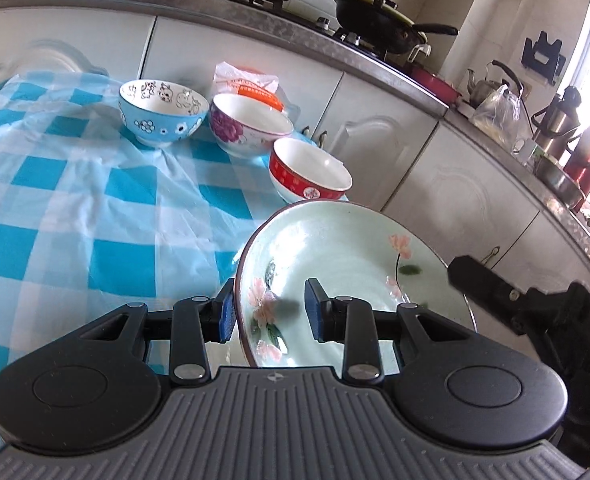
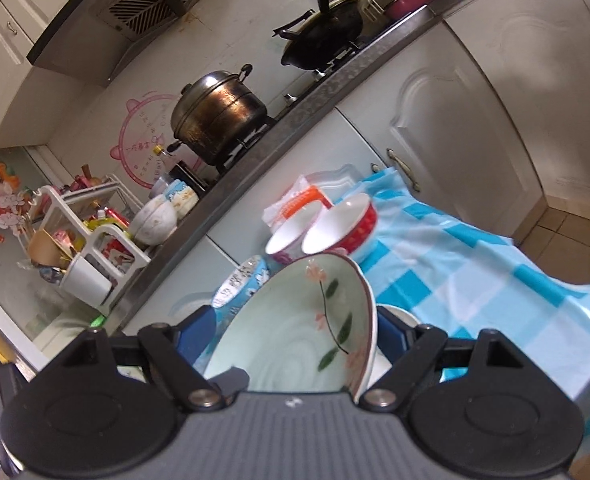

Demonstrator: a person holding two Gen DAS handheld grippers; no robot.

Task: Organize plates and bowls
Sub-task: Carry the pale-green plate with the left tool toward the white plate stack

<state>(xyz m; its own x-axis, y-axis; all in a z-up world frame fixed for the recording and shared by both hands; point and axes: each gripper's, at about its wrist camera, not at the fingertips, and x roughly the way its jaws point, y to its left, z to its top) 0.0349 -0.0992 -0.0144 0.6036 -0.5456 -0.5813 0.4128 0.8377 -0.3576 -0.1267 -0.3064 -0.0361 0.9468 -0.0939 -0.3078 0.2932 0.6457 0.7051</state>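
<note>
Plates are mid-carry: each hand-held gripper, left (image 1: 270, 316) and right (image 2: 293, 338), holds a floral plate (image 1: 335, 264) near the red bowl (image 1: 309, 174); next, stack them beside it.

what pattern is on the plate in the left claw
Pale green with pink flowers and dark green leaves on the plate; clearest in the left wrist view.

Bright window glare, fisheye-warped edges
</note>
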